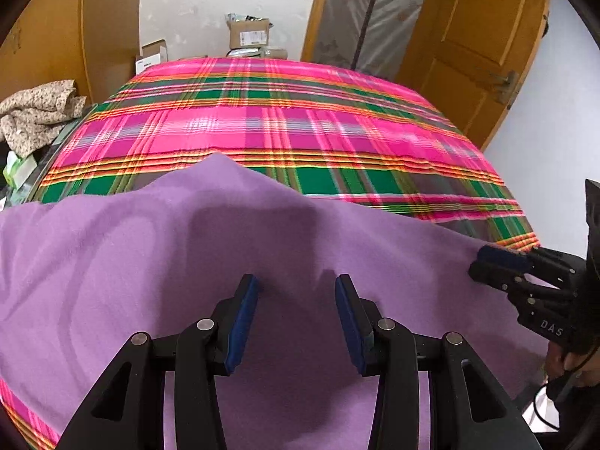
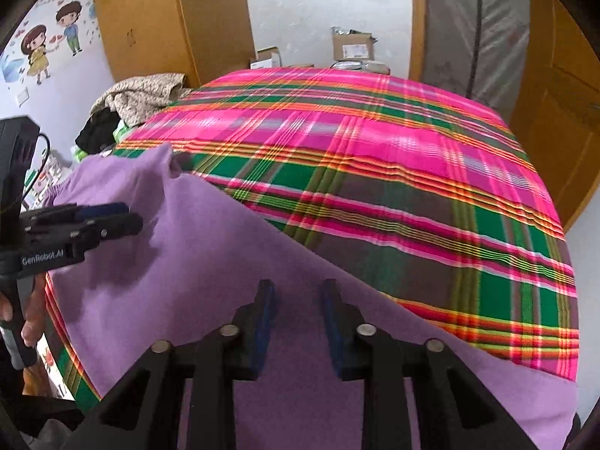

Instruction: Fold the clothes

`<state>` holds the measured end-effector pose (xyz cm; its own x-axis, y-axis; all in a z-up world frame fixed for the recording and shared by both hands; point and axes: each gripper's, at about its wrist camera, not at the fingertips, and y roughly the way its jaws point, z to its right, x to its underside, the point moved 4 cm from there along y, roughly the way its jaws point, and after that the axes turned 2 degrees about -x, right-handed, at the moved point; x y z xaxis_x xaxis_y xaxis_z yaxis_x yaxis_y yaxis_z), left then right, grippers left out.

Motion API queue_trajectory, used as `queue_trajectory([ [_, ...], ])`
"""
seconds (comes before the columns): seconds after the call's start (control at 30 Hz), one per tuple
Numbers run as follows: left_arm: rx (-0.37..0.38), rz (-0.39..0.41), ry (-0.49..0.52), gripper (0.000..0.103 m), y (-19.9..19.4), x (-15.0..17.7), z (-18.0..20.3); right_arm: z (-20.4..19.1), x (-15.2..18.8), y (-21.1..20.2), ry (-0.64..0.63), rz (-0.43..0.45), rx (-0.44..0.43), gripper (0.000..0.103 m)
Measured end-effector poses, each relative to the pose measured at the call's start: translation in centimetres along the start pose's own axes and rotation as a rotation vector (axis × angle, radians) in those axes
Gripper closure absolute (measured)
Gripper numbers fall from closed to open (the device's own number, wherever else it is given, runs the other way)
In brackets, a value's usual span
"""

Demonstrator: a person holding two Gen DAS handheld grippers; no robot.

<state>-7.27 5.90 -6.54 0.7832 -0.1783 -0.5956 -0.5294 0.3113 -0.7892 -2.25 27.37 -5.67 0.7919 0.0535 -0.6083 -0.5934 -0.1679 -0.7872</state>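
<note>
Floral cloth heap [image 1: 37, 112] at far left, off bed edge. Purple garment [image 1: 187, 255] spread over near end of bed, on pink-green plaid cover [image 1: 300, 120] — far edge rumpled into peak. Left gripper [image 1: 296, 285] above garment, blue pads spread, nothing between them. Right gripper [image 2: 296, 292] over garment's right part — fingers apart, empty. Cardboard boxes [image 1: 249, 33] beyond bed's far end; wooden door [image 1: 480, 45] at right.

Left gripper [image 2: 108, 217] body, 9 o'clock: "GenRobot.AI" is printed | right gripper [image 1: 483, 266] body, 3 o'clock: "DAS" is read, remainder cut off
</note>
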Motion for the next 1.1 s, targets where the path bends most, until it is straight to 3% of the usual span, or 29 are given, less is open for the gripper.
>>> queue_trajectory([
  [0.27,0.0,-0.012,-0.003,0.058,0.6,-0.1,-0.4,-0.6,-0.6,1.1,-0.025,-0.023,-0.016,0.086],
  [0.67,-0.055,0.007,-0.016,0.058,1.8,-3.4,-1.2,-0.9,-1.8,1.6,-0.05,-0.026,-0.017,0.086],
  [1.1,-0.056,-0.005,-0.015,0.058,3.2,-3.5,-2.0,-0.2,-2.4,3.0,-0.047,-0.031,-0.032,0.086],
])
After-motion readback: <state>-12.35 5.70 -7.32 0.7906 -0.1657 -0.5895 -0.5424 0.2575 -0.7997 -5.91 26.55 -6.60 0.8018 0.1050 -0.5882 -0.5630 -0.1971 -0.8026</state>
